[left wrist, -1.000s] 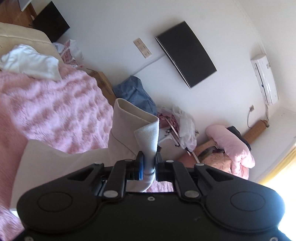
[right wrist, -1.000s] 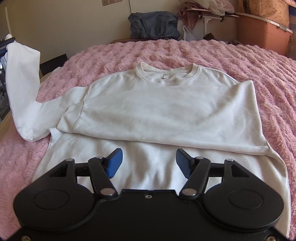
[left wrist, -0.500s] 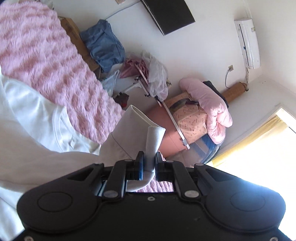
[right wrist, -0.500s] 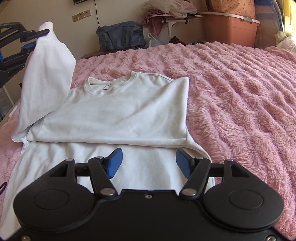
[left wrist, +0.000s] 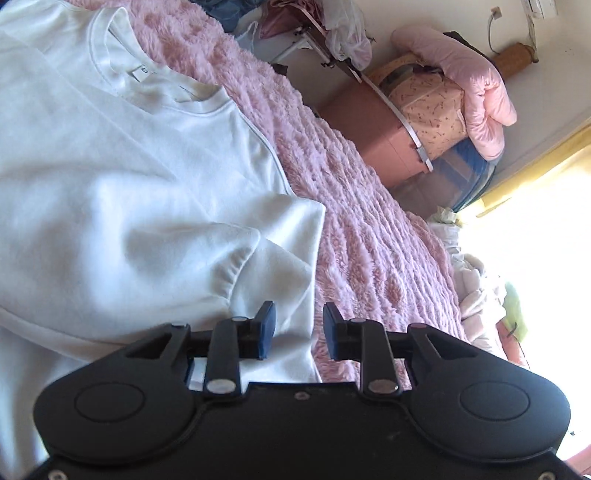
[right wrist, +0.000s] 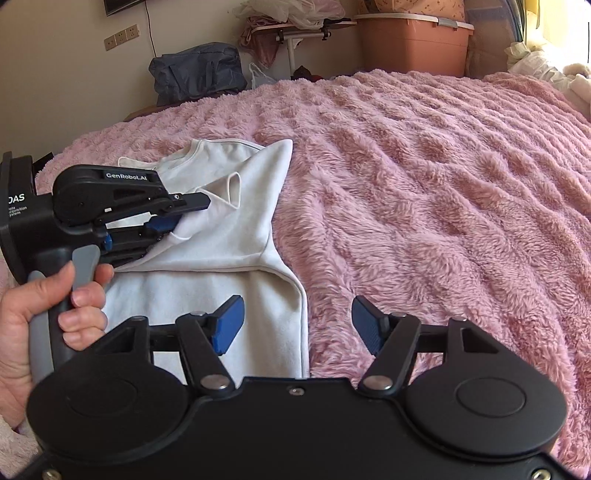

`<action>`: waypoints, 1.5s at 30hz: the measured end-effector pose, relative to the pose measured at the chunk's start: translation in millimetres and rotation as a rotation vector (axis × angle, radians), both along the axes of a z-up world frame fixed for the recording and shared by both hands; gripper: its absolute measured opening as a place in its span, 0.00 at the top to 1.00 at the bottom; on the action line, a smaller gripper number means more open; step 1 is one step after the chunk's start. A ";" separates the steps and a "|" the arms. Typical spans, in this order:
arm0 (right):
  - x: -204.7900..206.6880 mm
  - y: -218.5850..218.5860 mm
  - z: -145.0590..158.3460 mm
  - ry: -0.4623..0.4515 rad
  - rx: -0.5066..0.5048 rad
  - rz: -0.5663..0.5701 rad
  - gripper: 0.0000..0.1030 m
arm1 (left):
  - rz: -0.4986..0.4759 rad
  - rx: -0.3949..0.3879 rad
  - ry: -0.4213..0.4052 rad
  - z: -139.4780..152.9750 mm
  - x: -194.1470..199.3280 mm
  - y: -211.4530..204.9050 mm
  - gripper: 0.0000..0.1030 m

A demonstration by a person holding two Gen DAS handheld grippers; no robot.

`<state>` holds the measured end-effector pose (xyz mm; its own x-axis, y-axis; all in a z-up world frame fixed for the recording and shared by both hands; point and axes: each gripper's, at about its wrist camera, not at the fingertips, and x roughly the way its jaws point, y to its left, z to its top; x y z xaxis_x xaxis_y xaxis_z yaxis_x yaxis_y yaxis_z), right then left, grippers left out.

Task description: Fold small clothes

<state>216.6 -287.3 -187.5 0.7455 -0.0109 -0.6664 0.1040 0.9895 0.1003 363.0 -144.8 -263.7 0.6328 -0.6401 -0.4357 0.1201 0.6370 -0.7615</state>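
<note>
A white sweatshirt (left wrist: 129, 184) lies on a pink fleece blanket (left wrist: 351, 221), neck away from me, its right sleeve folded across the chest. The left sleeve now lies over the body too, its cuff (left wrist: 236, 258) just ahead of my left gripper (left wrist: 299, 317). That gripper's jaws are opening with no cloth between them. In the right wrist view the left gripper (right wrist: 177, 218) hovers low over the sweatshirt (right wrist: 221, 236), near the cuff (right wrist: 232, 188). My right gripper (right wrist: 297, 314) stands open and empty above the garment's right edge, near the hem.
A hand (right wrist: 55, 306) holds the left gripper's handle. The blanket (right wrist: 424, 184) stretches wide to the right. Beyond the bed stand a pink storage box (right wrist: 413, 44), a blue bag (right wrist: 195, 74) and a rack with clothes (right wrist: 291, 22). Glare from a window (left wrist: 546, 240) fills the right.
The left gripper carried the raised sleeve across and down onto the sweatshirt's body, then let go of the cuff. The right gripper shifted to the right along the hem, still open.
</note>
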 end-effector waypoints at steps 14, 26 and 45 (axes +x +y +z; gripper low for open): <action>88.0 15.1 6.0 -0.080 0.069 0.144 0.60 | 0.187 0.227 -0.172 90.5 -69.2 178.3 0.60; 170.2 43.9 -18.0 0.041 0.071 0.123 0.60 | 0.353 0.485 -0.150 77.7 -129.3 314.6 0.60; 161.8 54.3 6.8 -0.041 -0.029 0.139 0.93 | 0.436 0.850 -0.010 26.3 -92.6 298.9 0.55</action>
